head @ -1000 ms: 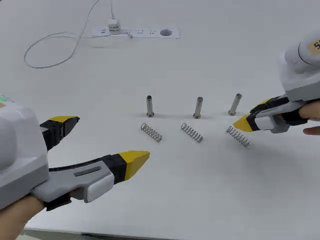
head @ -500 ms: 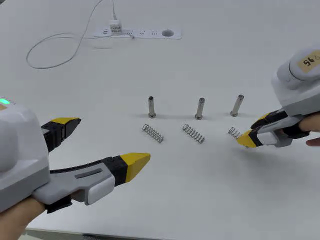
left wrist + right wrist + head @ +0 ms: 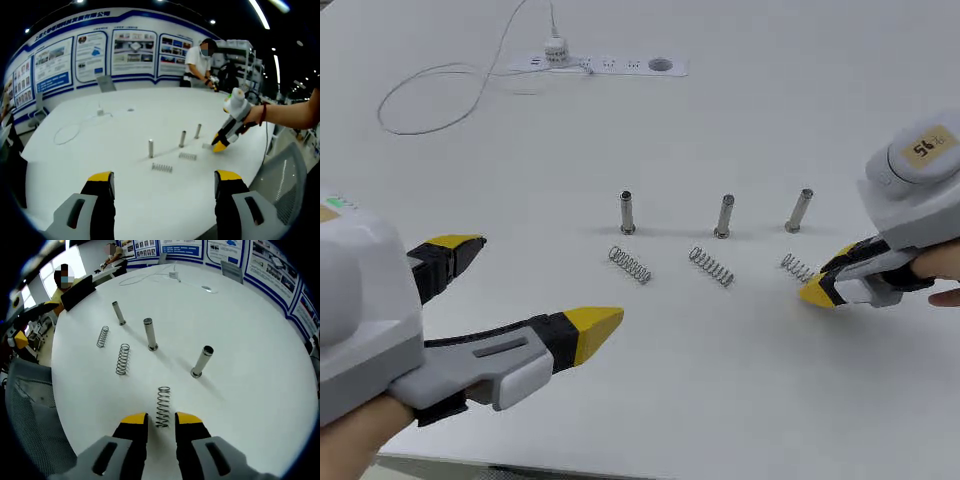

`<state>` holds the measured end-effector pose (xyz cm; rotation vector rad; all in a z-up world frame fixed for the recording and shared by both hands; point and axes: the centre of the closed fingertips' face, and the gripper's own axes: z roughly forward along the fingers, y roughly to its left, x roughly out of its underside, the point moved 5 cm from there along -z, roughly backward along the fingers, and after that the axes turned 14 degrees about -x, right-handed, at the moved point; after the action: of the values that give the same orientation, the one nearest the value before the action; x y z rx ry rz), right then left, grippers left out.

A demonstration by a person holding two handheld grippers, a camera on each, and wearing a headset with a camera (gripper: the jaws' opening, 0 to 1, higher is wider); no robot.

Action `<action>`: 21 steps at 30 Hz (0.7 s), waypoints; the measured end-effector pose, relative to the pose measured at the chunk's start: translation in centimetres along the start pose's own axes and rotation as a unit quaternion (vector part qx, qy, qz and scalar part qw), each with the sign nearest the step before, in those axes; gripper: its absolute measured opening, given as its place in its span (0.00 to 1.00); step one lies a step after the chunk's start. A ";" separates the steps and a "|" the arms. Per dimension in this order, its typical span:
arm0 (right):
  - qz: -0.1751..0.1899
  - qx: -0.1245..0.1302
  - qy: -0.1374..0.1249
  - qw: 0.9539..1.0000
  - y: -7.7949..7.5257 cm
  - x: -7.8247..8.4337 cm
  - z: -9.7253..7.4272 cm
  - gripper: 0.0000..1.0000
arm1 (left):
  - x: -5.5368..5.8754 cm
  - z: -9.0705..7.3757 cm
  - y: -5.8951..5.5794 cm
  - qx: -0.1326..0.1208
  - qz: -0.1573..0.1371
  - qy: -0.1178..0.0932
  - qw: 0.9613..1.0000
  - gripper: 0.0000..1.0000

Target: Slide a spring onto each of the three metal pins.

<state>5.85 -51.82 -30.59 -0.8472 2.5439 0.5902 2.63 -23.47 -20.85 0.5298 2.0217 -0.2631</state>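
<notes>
Three metal pins stand upright in a row at the middle of the white table (image 3: pixel 740 400): left pin (image 3: pixel 626 212), middle pin (image 3: pixel 724 215) and right pin (image 3: pixel 800 210). One spring lies flat on the table on the near-edge side of each pin: left spring (image 3: pixel 630 264), middle spring (image 3: pixel 711 266) and right spring (image 3: pixel 794 267). No spring is on a pin.

The right gripper (image 3: pixel 161 419) is lowered to the table surface toward the right edge. Its jaws are narrowed but not pressed together. They flank the near end of the right spring, with a small gap visible on each side in the right gripper view.

The left gripper (image 3: pixel 540 281) is held above the near left part of the table, jaws spread wide and holding nothing, well apart from the springs.

A power strip (image 3: pixel 610 65) with a looped white cable (image 3: pixel 440 90) lies near the far edge
</notes>
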 end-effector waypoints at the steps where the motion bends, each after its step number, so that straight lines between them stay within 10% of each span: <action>1: 0.000 -0.001 0.001 1.000 0.0 0.0 0.1 0.22 | 0.0 0.0 0.0 0.000 0.000 0.000 1.000 0.84; 21: -0.012 0.008 0.006 1.000 -0.2 0.3 0.3 0.11 | 0.3 0.1 -0.3 0.008 -0.007 0.005 1.000 0.82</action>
<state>5.89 -51.97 -31.04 -0.8783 2.5418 0.5583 2.43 -23.72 -21.23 0.5281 2.0353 -0.2871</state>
